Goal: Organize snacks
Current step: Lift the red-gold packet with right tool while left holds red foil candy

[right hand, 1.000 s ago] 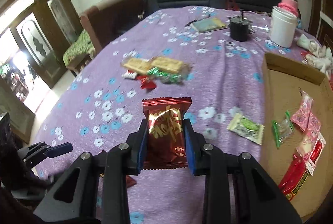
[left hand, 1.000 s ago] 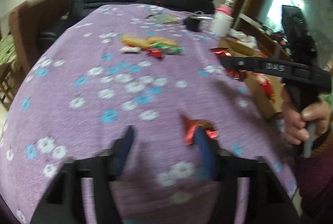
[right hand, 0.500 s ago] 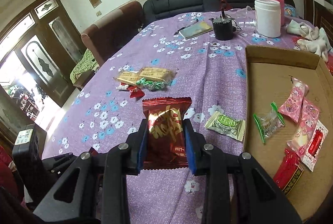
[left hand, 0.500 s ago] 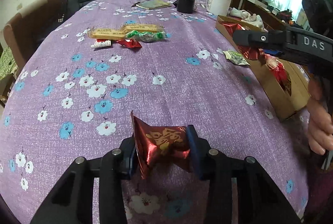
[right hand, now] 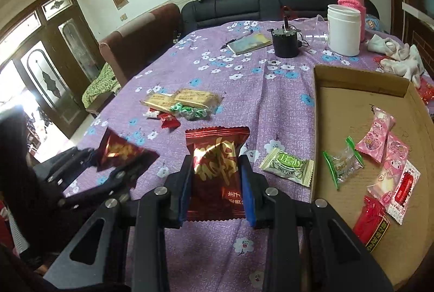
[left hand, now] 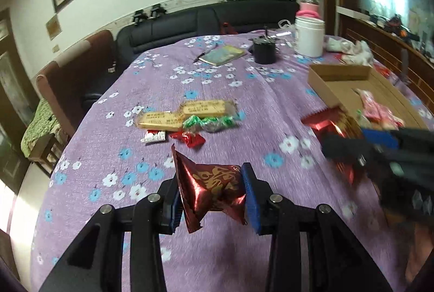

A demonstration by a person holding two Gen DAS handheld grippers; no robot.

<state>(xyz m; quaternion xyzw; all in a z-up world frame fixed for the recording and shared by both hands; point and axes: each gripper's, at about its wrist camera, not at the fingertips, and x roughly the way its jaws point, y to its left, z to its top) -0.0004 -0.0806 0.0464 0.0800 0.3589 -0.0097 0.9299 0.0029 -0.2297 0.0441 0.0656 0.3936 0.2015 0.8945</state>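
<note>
Snacks are what I am sorting, and I have one in each set of jaws. My left gripper (left hand: 211, 197) pinches a crumpled dark-red foil packet with gold lettering (left hand: 213, 190) across its middle, jaws narrowed until the blue pads (left hand: 249, 197) press both sides, so the foil buckles into a twisted bow shape with its crimped ends flaring out. My right gripper (right hand: 217, 183) is clamped the same way on a flat red foil packet with gold script (right hand: 215, 170), held upright and smooth, its serrated top edge standing clear above the jaws.

Both packets hang above the purple flowered cloth of the worktop (right hand: 271, 107), lifted off it, I judge, so they can be carried to the shallow brown cardboard box (right hand: 352, 77) on the right. That box already holds pink, green and red wrapped sweets, so it looks like the collecting place. A pale green wrapped sweet (right hand: 287, 166) lies on the cloth just beside the box's left wall, not yet in. Farther off, left of centre, a small heap stays loose: two golden biscuit packs (right hand: 181, 98), green-and-clear wrapped sweets (right hand: 190, 111) and a small red sweet (right hand: 169, 122).
</note>
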